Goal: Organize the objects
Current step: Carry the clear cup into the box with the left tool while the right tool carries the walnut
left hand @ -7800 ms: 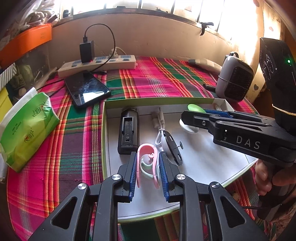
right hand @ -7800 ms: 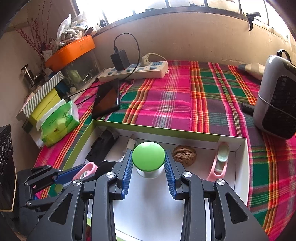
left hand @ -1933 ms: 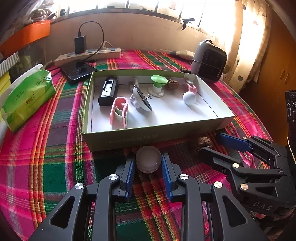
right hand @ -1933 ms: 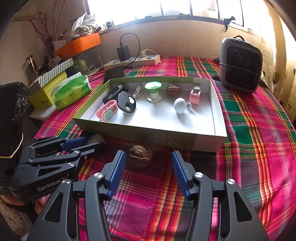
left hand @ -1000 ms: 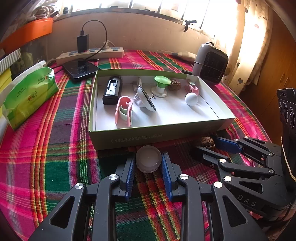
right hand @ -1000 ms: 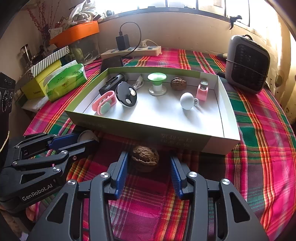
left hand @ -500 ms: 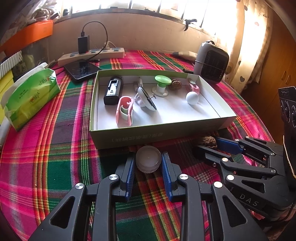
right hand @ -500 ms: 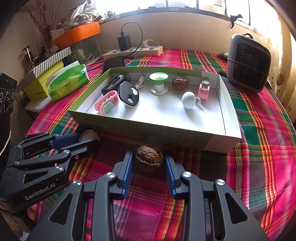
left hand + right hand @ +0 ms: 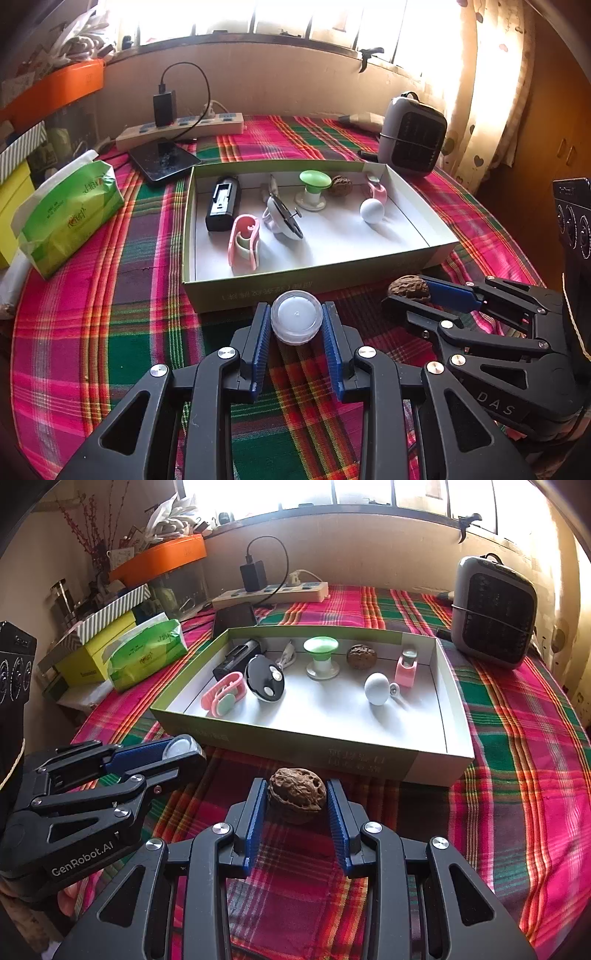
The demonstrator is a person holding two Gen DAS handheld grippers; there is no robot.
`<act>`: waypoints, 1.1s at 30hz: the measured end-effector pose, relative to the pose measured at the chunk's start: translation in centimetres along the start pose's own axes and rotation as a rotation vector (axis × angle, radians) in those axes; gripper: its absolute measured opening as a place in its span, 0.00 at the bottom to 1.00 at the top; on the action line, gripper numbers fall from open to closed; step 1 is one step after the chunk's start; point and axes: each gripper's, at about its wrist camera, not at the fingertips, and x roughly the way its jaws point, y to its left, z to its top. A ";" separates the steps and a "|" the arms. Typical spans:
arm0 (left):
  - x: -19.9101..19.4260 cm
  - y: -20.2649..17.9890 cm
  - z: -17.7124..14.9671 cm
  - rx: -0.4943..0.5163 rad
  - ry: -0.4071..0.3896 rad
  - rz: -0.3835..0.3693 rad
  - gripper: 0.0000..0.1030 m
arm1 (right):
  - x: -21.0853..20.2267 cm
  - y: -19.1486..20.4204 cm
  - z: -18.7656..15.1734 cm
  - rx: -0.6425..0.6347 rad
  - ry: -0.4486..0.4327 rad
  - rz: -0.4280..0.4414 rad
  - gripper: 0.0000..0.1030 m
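A translucent white round cap (image 9: 296,318) sits between the blue pads of my left gripper (image 9: 297,314), which is shut on it just in front of the box's near wall. My right gripper (image 9: 297,789) is shut on a brown walnut (image 9: 297,793), held slightly above the plaid cloth. In the left wrist view the right gripper (image 9: 410,292) and its walnut (image 9: 408,287) are to the right. The right wrist view has the left gripper (image 9: 177,751) at the left. A shallow green-and-white box (image 9: 332,755) lies ahead with several small items inside.
Inside the box (image 9: 258,291) lie a black device (image 9: 221,201), a pink clip (image 9: 243,240), a green knob (image 9: 314,184), another walnut (image 9: 340,184) and a white ball (image 9: 371,210). A tissue pack (image 9: 66,214), phone (image 9: 162,160), power strip (image 9: 181,127) and grey heater (image 9: 412,136) surround it.
The right gripper's jaws have closed from either side onto the walnut. The left gripper has kept its hold on the white cap and stayed in place.
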 end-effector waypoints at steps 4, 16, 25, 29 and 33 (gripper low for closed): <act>-0.6 -0.3 0.7 0.008 -0.018 -0.005 0.25 | -0.8 0.0 0.4 0.005 -0.022 0.005 0.33; -0.6 -1.4 2.3 0.029 -0.031 -0.008 0.25 | -2.2 -1.3 1.5 0.025 -0.068 -0.004 0.33; 0.1 -2.1 3.5 0.040 -0.028 -0.016 0.25 | -2.5 -2.7 2.3 0.045 -0.083 -0.019 0.33; 0.9 -2.3 4.1 0.041 -0.019 -0.023 0.25 | -2.4 -3.3 2.6 0.050 -0.083 -0.027 0.33; 1.7 -2.3 4.7 0.041 -0.008 -0.028 0.25 | -2.1 -4.0 3.0 0.057 -0.079 -0.034 0.33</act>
